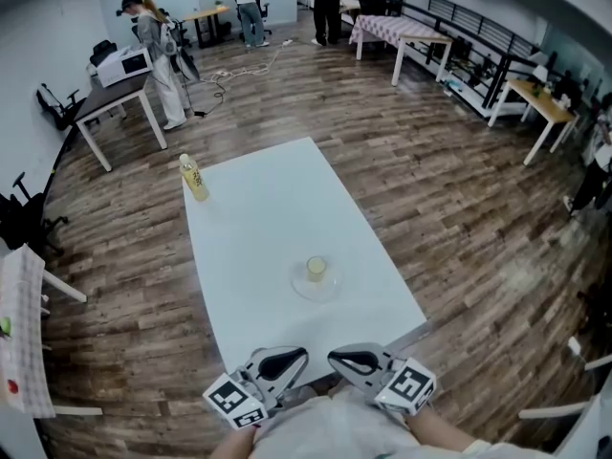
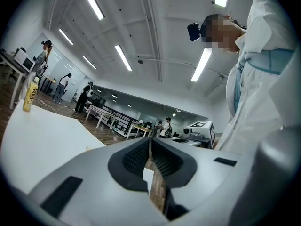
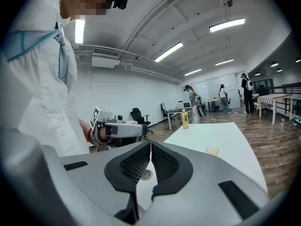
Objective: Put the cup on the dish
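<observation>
Head view: the cup (image 1: 316,268) stands on the clear dish (image 1: 333,286) mid-counter (image 1: 258,218), so the task looks complete. The left gripper (image 1: 279,363) and right gripper (image 1: 358,360) hang at the near edge, well apart from it.

Left gripper view: jaws closed, empty.

Right gripper view: jaws closed on nothing, the cup far beyond.
</observation>
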A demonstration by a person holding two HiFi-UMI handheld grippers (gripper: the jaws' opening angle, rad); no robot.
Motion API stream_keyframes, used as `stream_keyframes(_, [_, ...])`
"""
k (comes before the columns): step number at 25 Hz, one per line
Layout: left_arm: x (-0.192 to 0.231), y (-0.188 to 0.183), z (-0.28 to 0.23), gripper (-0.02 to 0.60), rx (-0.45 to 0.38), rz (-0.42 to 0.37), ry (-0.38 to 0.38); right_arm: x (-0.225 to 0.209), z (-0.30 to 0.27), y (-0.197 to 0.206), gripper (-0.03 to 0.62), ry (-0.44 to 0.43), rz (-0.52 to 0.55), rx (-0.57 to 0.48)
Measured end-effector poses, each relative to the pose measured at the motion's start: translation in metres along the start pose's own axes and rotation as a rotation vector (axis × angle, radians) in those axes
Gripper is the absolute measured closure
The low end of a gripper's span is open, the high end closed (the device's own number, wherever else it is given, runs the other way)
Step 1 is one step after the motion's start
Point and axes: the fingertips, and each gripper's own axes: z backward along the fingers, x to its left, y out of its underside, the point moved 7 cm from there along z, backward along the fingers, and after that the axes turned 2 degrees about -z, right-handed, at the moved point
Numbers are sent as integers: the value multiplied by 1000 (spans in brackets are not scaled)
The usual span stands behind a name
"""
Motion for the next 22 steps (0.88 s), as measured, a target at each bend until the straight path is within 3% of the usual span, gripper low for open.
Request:
stream_keyframes(10, [0, -24, -2, 563, -26, -36, 2, 3, -4, -43, 559, -149, -15, -24])
stream_keyframes(22, [-4, -36, -3, 563, -48, -54, 0, -9, -3, -68, 559, -191, 19, -38])
